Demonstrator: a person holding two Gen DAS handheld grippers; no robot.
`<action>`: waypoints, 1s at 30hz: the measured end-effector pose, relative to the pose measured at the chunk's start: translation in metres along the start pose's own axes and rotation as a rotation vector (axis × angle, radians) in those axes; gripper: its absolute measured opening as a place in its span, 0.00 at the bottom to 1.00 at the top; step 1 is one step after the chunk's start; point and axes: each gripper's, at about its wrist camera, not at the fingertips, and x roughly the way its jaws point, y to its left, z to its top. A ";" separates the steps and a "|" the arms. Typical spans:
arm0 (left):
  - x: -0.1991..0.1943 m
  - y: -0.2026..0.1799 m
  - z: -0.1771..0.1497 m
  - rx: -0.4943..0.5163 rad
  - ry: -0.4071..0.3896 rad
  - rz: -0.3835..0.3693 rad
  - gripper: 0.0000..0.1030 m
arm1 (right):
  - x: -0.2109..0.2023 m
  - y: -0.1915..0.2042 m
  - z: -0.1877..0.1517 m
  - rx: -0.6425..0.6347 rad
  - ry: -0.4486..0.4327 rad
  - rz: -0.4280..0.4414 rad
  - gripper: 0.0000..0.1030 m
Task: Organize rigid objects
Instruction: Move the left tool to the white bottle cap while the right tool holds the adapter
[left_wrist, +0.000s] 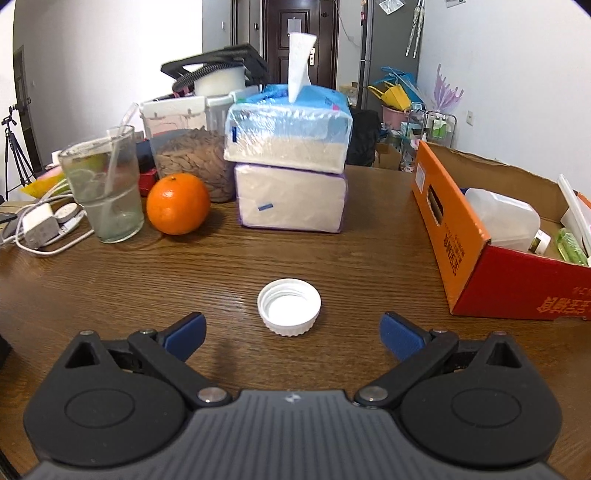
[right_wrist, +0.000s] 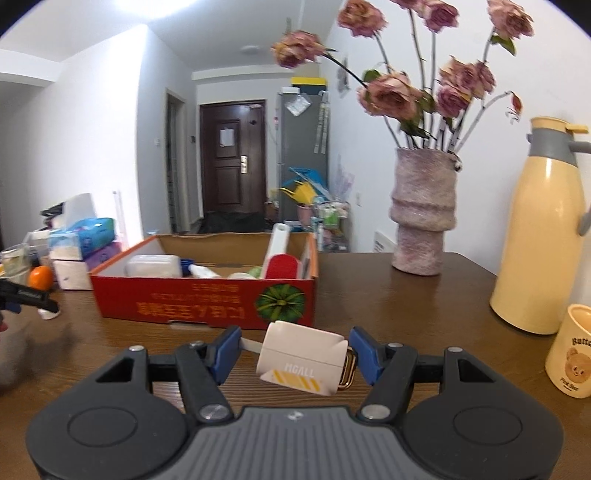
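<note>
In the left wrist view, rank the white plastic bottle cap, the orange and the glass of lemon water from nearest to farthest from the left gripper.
From the left gripper:
1. White plastic bottle cap, directly ahead.
2. Round orange, farther back, left.
3. Clear glass of lemon water, beside the orange, farther left.

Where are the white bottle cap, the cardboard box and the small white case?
white bottle cap (left_wrist: 289, 307), left wrist view, inner hollow.
cardboard box (right_wrist: 207, 301), right wrist view, red front wall.
small white case (right_wrist: 301, 356), right wrist view, top face.

White walls (right_wrist: 92, 122) and a white ceiling with a bright light at the upper left close in a narrow room — at its far end stands a dark wooden door (right_wrist: 232, 162), a grey fridge (right_wrist: 303, 147) beside it, and nearest the cameras a dark wood-grain table (left_wrist: 221, 266)
</note>
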 end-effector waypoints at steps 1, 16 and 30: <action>0.001 -0.002 -0.001 0.000 0.002 0.000 0.99 | 0.003 -0.002 0.000 0.007 0.006 -0.010 0.62; 0.012 -0.007 0.000 0.015 -0.003 -0.016 0.40 | 0.028 0.006 0.000 0.009 0.037 0.000 0.62; -0.037 -0.011 -0.016 0.028 -0.070 -0.022 0.40 | 0.025 0.011 0.001 0.019 0.038 0.029 0.62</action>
